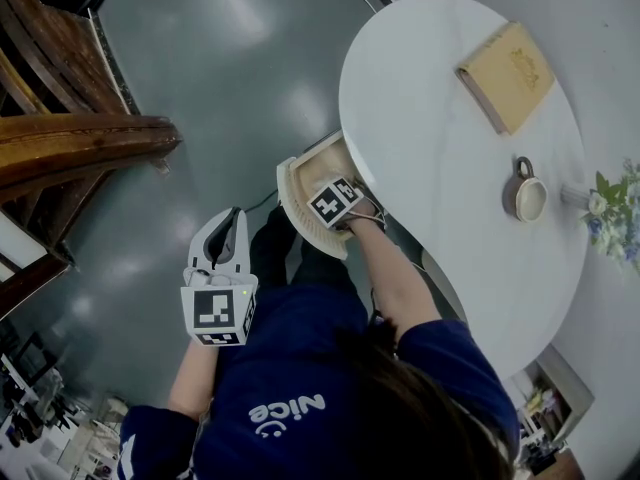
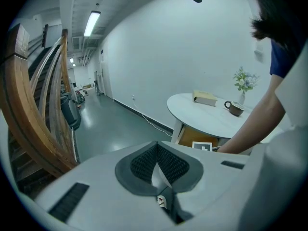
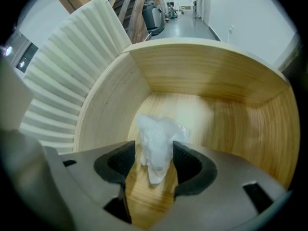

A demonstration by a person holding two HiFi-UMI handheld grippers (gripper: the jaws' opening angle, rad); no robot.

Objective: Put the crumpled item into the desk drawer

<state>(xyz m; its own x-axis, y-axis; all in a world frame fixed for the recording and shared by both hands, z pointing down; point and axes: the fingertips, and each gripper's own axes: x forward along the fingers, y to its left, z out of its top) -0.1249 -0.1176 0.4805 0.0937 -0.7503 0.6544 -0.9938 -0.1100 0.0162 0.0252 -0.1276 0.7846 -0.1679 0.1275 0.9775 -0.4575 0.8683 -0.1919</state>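
Observation:
The crumpled item [image 3: 156, 141], a white wad of thin plastic or paper, rests on the wooden floor of the open desk drawer [image 3: 216, 81]. My right gripper [image 3: 153, 162] is down inside the drawer, open, with the wad standing between its dark pads [image 3: 118, 162]. In the head view the right gripper [image 1: 330, 196] reaches into the curved drawer [image 1: 300, 183] under the white table [image 1: 430, 118]; the wad is hidden there. My left gripper [image 1: 225, 243] hangs over the floor, left of the drawer, shut and empty; its pads [image 2: 144, 165] meet.
On the white table lie a tan book [image 1: 507, 76], a brown mug [image 1: 527, 196] and a small vase of flowers [image 1: 618, 218]. A wooden stair rail [image 1: 70, 138] curves at the left. The floor is grey and glossy. The drawer front is ribbed white [image 3: 72, 81].

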